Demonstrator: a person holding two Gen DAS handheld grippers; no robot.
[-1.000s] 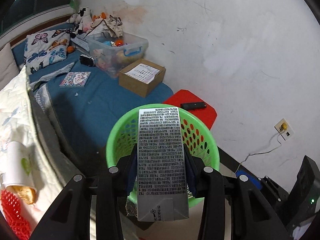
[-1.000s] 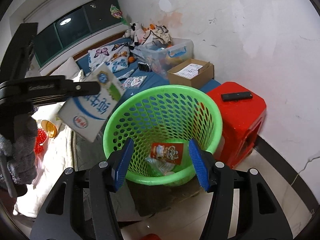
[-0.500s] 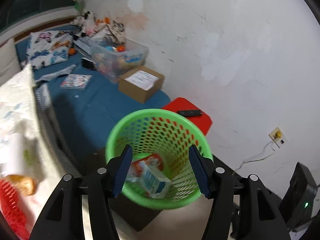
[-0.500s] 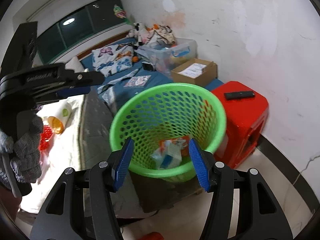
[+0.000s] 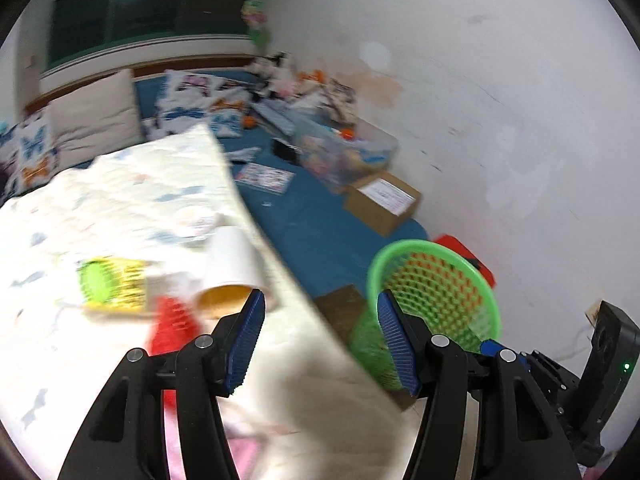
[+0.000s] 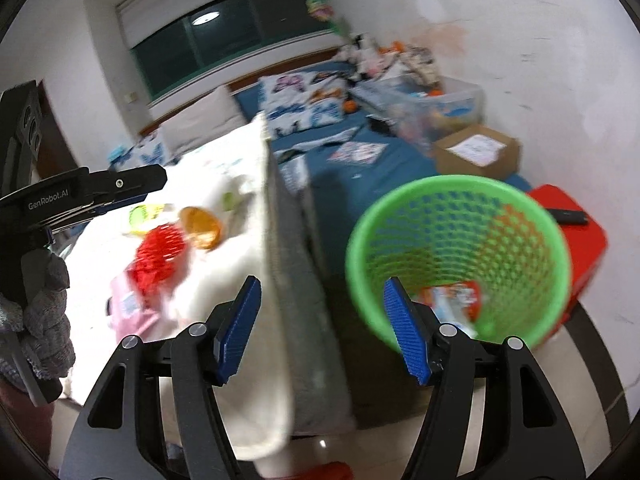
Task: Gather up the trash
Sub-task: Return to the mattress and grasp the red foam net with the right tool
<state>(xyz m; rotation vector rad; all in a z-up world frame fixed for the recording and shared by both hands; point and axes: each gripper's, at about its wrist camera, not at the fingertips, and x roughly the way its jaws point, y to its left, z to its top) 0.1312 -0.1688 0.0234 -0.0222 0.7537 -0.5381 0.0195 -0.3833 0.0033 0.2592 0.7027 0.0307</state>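
Note:
The green basket [image 5: 436,280] stands on the floor beside the bed, to the right of my left gripper [image 5: 320,300], which is open and holds nothing. On the white quilt [image 5: 120,208] lie a tipped paper cup [image 5: 230,264], a red net [image 5: 176,320] and a yellow-green pack [image 5: 108,284], just left of its fingers. My right gripper [image 6: 320,284] is empty and its jaws are opening, over the quilt's edge. Its view shows the basket [image 6: 456,188] holding a carton and a red wrapper [image 6: 452,296], plus the cup [image 6: 200,226], the net [image 6: 160,256] and the left gripper [image 6: 156,180].
A red stool [image 6: 576,240] with a black remote [image 6: 568,216] stands behind the basket. A cardboard box [image 6: 476,152] and a clear bin [image 6: 432,100] sit on the blue mattress. A gloved hand [image 6: 40,300] holds the left gripper. A black device [image 5: 608,360] stands by the wall.
The left gripper let go of the carton, which now lies in the basket. Both grippers swung left from the basket toward the quilt. The right jaws stand wider.

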